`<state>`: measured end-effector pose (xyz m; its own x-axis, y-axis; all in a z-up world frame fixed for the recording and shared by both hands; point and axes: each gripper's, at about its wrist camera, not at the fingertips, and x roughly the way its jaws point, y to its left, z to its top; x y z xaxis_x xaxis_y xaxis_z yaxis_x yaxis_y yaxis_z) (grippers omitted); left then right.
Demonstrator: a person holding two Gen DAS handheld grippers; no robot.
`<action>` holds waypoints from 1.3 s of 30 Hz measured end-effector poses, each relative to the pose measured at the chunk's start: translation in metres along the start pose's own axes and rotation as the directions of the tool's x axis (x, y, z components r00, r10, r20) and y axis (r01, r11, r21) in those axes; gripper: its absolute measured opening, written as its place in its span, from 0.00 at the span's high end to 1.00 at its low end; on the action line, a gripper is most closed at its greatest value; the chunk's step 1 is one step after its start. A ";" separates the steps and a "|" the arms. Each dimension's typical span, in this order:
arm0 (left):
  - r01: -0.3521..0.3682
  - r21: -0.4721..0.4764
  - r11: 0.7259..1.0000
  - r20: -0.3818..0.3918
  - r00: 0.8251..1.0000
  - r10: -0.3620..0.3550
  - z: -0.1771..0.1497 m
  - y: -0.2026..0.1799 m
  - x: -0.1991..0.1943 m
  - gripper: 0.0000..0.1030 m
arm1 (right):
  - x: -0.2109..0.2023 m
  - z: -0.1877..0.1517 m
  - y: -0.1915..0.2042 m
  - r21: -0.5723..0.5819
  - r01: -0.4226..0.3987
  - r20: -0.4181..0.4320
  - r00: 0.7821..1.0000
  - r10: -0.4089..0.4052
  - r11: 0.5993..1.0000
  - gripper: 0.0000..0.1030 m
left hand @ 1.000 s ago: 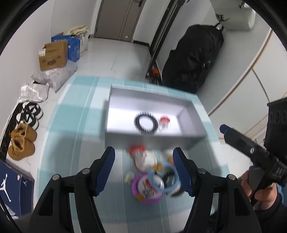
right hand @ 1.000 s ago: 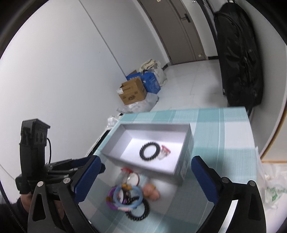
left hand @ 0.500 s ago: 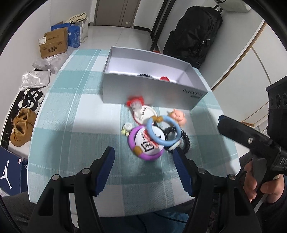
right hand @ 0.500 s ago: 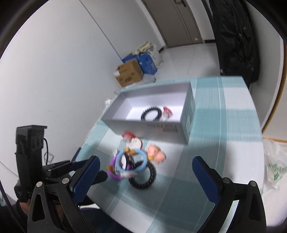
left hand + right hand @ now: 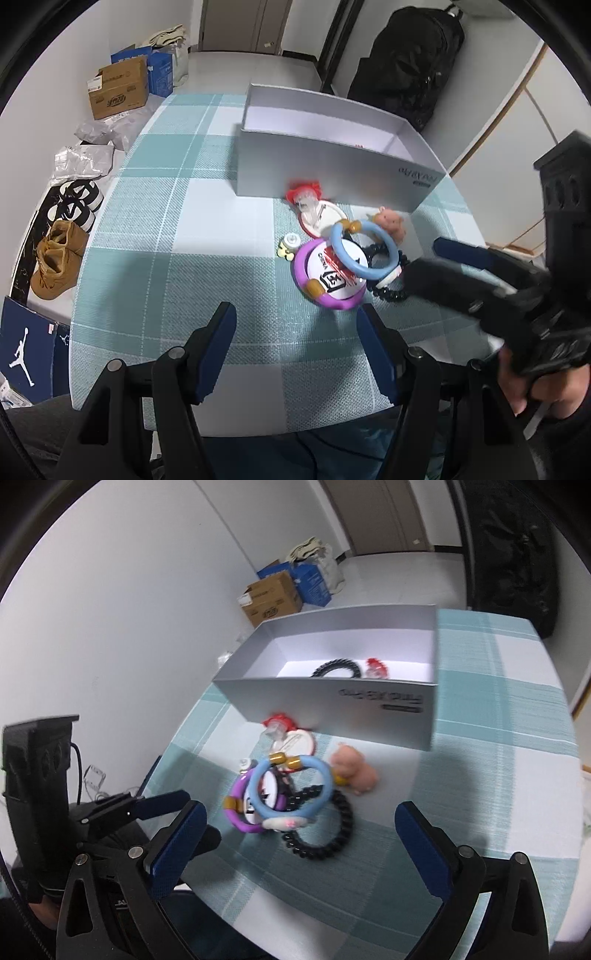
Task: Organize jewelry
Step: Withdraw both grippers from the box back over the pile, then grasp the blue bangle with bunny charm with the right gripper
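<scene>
While both grippers hang above the table's [image 5: 155, 236] near edge, the left gripper [image 5: 295, 343] and right gripper [image 5: 299, 834] stand spread apart, holding nothing. At frame centre the box [image 5: 332, 698] carries blurred, unreadable print. Bracelets [image 5: 291, 794] lie piled just before it.

Open grey cardboard box [image 5: 332, 698] sits on the teal checked tablecloth [image 5: 177, 221], toward the far side. In it: a black beaded bracelet [image 5: 336, 667], with a small red charm [image 5: 376, 667] just right of it. The jewelry pile lies in front of the box: red-topped charm [image 5: 304, 192] against the box wall, light blue bangle [image 5: 364, 251] lying over a purple bangle [image 5: 325, 280], black coil bracelet [image 5: 325, 827] nearest the camera, pink pig figurine [image 5: 352, 771] to the right. Both grippers are on the near side of the pile.
</scene>
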<state>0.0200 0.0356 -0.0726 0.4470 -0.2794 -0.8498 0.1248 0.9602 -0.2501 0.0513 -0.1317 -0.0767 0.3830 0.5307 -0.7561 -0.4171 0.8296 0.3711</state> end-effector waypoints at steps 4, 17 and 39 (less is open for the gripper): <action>-0.011 0.011 1.000 -0.005 1.000 0.011 -0.002 0.000 0.002 0.39 | 0.010 0.000 0.006 -0.017 0.003 -0.009 1.000 -0.003 1.000 0.03; -0.036 0.032 0.999 -0.024 0.999 0.037 -0.006 0.008 0.002 0.39 | 0.033 0.009 0.017 -0.086 0.076 -0.023 0.997 -0.078 0.993 0.28; -0.046 0.028 0.999 -0.039 0.998 0.047 -0.004 0.009 0.007 0.39 | 0.036 0.013 0.018 -0.129 0.106 -0.014 0.994 -0.109 0.986 0.49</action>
<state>0.0201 0.0423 -0.0825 0.4173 -0.2335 -0.8783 0.1288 0.9719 -0.1972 0.0683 -0.0948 -0.0904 0.4142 0.4346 -0.7997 -0.4768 0.8520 0.2161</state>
